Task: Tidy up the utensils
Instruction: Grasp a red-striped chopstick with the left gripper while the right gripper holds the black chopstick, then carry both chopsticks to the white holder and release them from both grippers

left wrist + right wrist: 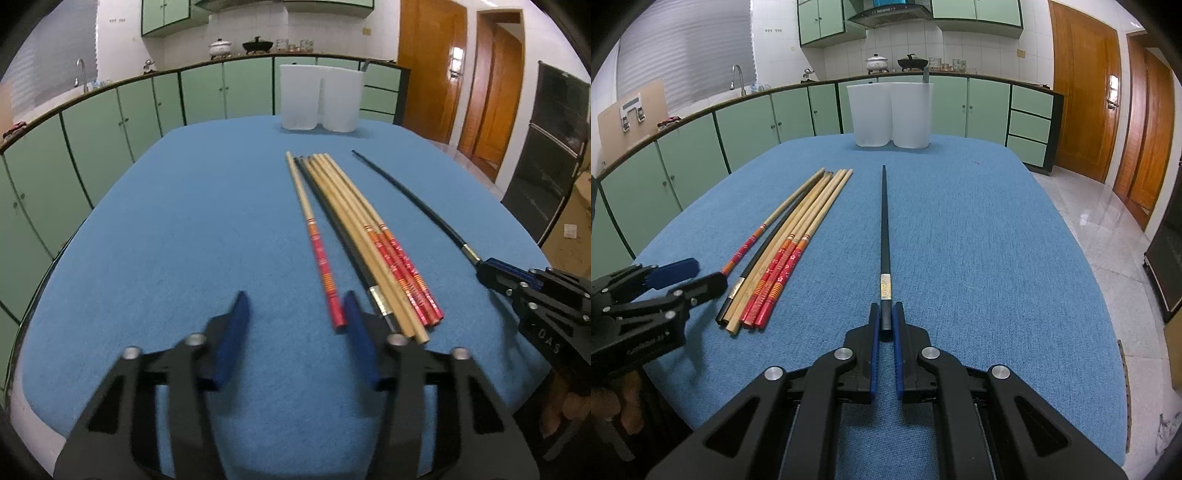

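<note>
A bundle of wooden chopsticks with red handles (369,240) (798,243) lies on the blue table (184,221) (979,240), with one black chopstick among them (332,218). One red-handled chopstick (314,236) lies slightly apart on the left. My left gripper (295,306) (698,275) is open and empty just before the near ends of the bundle. My right gripper (885,314) (484,267) is shut on the end of a separate black chopstick (884,229) (406,195), which points toward the far holders.
Two white holders (319,98) (892,114) stand side by side at the table's far edge; something grey sticks out of the right one (925,75). Green cabinets and a counter run behind. Wooden doors stand at right.
</note>
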